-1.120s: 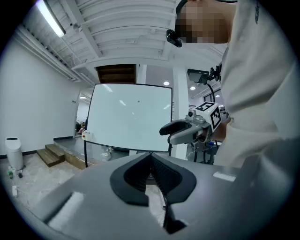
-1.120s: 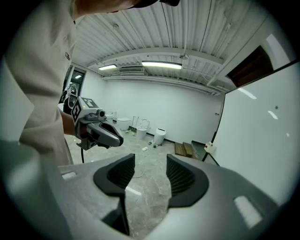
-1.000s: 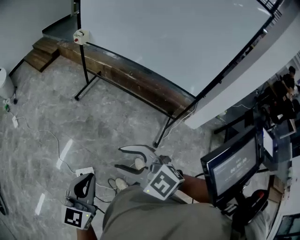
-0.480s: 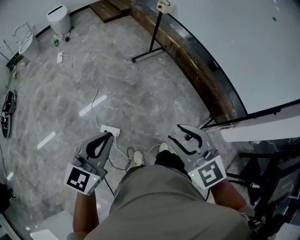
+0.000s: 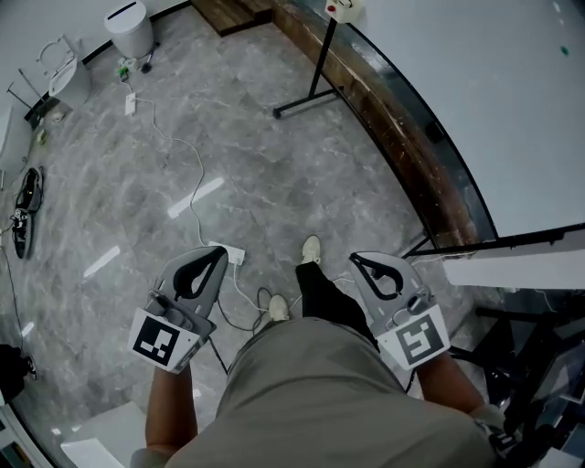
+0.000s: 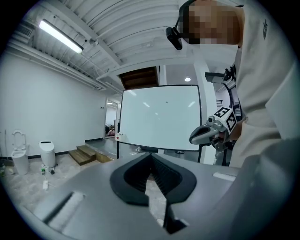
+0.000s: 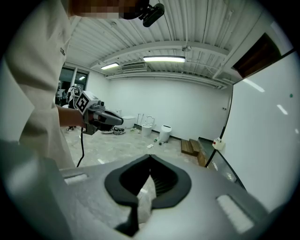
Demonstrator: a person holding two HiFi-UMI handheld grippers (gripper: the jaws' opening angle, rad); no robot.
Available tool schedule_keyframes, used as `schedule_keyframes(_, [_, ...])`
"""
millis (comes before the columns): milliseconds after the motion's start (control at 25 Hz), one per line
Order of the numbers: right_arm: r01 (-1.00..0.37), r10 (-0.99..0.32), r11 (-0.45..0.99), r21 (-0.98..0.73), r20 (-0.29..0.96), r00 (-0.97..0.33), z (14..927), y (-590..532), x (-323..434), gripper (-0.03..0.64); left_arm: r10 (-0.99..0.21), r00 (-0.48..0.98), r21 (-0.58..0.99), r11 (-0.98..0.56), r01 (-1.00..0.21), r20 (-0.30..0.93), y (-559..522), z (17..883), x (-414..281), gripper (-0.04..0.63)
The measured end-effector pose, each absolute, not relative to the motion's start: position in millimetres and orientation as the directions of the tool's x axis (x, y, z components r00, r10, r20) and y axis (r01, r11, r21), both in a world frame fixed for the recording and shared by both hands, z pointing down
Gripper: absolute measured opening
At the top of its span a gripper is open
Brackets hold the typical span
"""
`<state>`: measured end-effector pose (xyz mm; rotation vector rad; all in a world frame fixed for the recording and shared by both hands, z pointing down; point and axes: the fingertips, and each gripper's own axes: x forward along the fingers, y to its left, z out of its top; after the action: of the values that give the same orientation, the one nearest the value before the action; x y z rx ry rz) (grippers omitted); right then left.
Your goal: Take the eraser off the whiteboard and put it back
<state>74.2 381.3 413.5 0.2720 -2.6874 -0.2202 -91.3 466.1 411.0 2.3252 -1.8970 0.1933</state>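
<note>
The left gripper (image 5: 219, 253) and right gripper (image 5: 357, 260) are held low before the person, over a grey marbled floor (image 5: 274, 174). The left gripper's jaws are pressed together with nothing between them; the right gripper's jaws have just been closing and are likewise clenched and empty. The eraser (image 5: 344, 8) is seen at the lower corner of the whiteboard (image 5: 494, 101), by the stand's post, well apart from both grippers.
</note>
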Motion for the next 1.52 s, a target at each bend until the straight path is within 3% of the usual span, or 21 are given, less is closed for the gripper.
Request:
schedule_keyframes(640, [-0.198,-0.248,0.962,0.188,0.294,-0.923,398,141,40,0.006,-0.939,0.264,-0.048,-0.281,-0.959,0.220,201,380,-106,0.008])
schedule_keyframes(1040, [-0.366,-0.402,0.915,0.168,0.318,-0.859,409,22,75,0.018,-0.918,0.336,-0.034,-0.351,-0.936,0.212,49,383,-107,0.045])
schedule_keyframes(1520, [-0.568,-0.582,0.809,0.153,0.351,-0.734,411,-119,56,0.064,-0.894,0.395,-0.094,-0.421,-0.902,0.213,-161,403,-188,0.130])
